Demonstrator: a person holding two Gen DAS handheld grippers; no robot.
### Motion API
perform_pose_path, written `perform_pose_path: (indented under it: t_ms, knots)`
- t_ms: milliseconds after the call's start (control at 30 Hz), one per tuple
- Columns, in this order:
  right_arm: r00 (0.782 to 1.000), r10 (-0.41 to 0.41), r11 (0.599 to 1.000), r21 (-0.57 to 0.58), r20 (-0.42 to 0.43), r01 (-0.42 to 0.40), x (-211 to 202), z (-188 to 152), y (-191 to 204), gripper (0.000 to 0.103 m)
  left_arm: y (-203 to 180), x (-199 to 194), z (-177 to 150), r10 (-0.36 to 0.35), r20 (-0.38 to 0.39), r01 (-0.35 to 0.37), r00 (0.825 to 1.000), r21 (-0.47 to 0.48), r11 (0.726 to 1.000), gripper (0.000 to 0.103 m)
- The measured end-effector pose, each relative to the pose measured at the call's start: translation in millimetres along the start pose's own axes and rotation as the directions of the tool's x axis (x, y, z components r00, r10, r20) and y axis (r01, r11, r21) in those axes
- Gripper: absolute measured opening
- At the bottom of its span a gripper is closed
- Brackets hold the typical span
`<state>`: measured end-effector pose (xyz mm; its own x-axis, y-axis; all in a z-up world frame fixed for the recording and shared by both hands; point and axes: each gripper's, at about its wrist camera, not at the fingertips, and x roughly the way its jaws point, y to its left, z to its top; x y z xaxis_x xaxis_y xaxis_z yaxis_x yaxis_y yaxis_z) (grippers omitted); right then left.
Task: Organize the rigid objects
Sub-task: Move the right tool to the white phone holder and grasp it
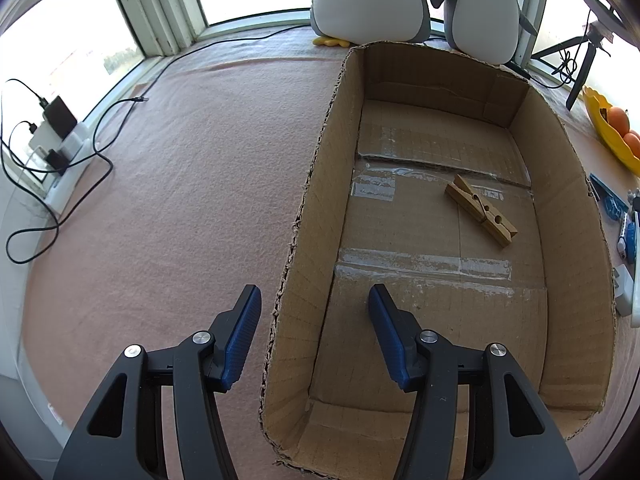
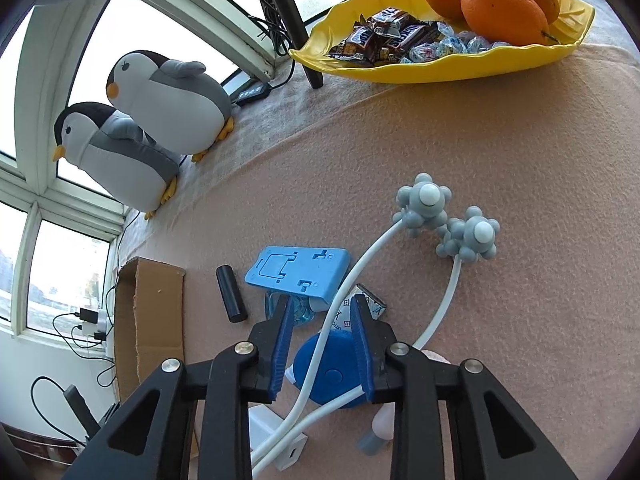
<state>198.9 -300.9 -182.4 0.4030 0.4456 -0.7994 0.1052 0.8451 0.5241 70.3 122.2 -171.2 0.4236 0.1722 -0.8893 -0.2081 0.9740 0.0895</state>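
Note:
An open cardboard box [image 1: 320, 216] lies on the pink cloth, with a wooden clothespin [image 1: 482, 210] inside it. My left gripper [image 1: 314, 300] is open and empty, hovering over the box's near left wall. In the right wrist view, my right gripper [image 2: 322, 306] is open and empty above a pile: a blue round disc [image 2: 332, 372], a white-armed massager with grey knobbly heads [image 2: 426, 204], a light blue plastic case [image 2: 298, 270], a black cylinder [image 2: 231, 294] and a white adapter [image 2: 280, 444]. The box's end [image 2: 148, 320] shows at the left.
Two plush penguins [image 2: 160, 104] sit by the window. A yellow tray [image 2: 460, 60] holds oranges and sweets. A tripod leg [image 2: 292, 20] stands behind it. Chargers and cables [image 1: 56, 148] lie at the left edge. Several small items [image 1: 624, 232] lie right of the box.

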Motion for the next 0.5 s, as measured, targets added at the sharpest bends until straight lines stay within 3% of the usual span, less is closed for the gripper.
perform_pose_path:
  t_ms: [367, 500]
  knots:
    - [1.0, -0.002, 1.0, 0.014, -0.012, 0.003, 5.0, 0.2, -0.7, 0.009, -0.6, -0.1, 0.0, 0.0, 0.0, 0.0, 1.0, -0.001, 1.0, 0.055]
    - [1.0, 0.014, 1.0, 0.024, 0.006, -0.014, -2.2, -1.2, -2.8, 0.008, -0.6, -0.1, 0.0, 0.0, 0.0, 0.0, 1.0, -0.001, 1.0, 0.055]
